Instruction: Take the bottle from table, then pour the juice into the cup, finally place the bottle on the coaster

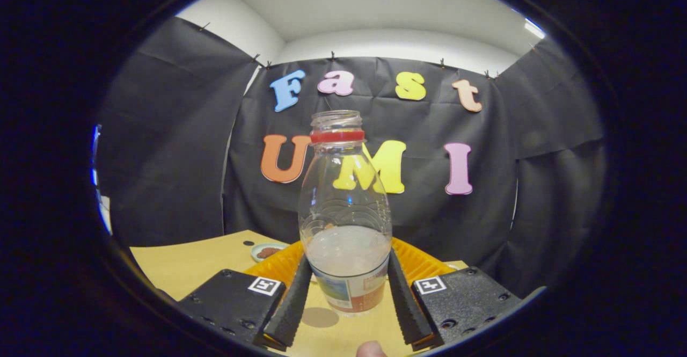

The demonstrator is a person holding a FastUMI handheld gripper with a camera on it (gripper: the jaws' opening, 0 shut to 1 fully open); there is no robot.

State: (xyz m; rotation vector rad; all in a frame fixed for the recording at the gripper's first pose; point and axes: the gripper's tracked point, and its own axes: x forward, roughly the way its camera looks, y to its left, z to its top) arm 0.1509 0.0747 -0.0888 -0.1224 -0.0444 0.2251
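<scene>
A clear plastic bottle (343, 201) stands upright between my fingers, uncapped, with a red ring under its open neck. Pale cloudy juice fills its lower part, above a colourful label. My gripper (349, 261) is shut on the bottle, one finger pressing each side at label height. The bottle's base hangs a little above the wooden table (182, 268), and its shadow lies on the wood just below. An orange ribbed object (276, 264) sits right behind the bottle, mostly hidden by it and the fingers; I cannot tell whether it is the coaster.
A small pale dish (267, 250) holding something reddish-brown lies on the table beyond the left finger, beside the orange object. The table's far edge runs close to the black cloth wall. A person's fingertip (370, 349) shows just below the bottle.
</scene>
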